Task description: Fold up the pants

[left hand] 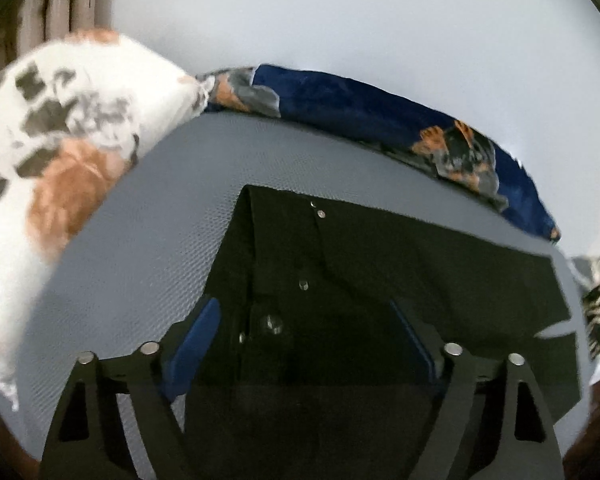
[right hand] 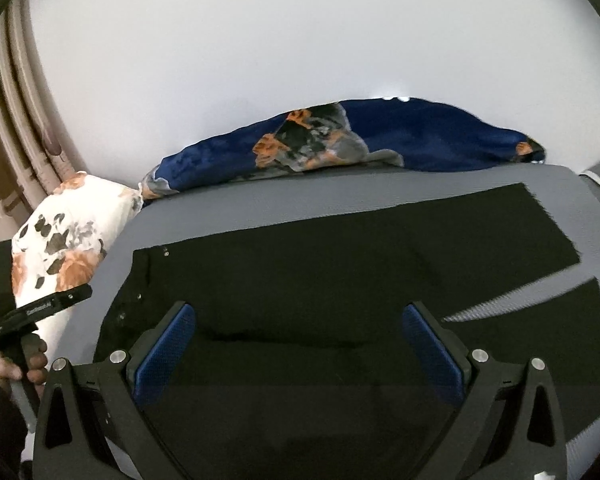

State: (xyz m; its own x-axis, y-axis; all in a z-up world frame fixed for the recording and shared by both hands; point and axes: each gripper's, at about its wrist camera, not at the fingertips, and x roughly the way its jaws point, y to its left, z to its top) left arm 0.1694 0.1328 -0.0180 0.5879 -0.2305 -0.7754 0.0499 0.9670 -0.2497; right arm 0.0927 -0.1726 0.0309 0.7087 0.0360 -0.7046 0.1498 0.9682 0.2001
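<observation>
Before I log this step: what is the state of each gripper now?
Left gripper: open, above the black pants, holding nothing.
Right gripper: open, holding nothing.

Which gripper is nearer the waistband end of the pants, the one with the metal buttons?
Left. The left gripper hangs open right over the buttons at the waistband of the black pants. The right gripper, also open, hangs over the mid-section, toward the legs.

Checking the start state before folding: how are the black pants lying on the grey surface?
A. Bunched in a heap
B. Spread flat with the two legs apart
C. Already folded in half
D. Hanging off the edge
B: the black pants lie flat on the grey surface, and a grey wedge shows between the two legs at the right.
</observation>
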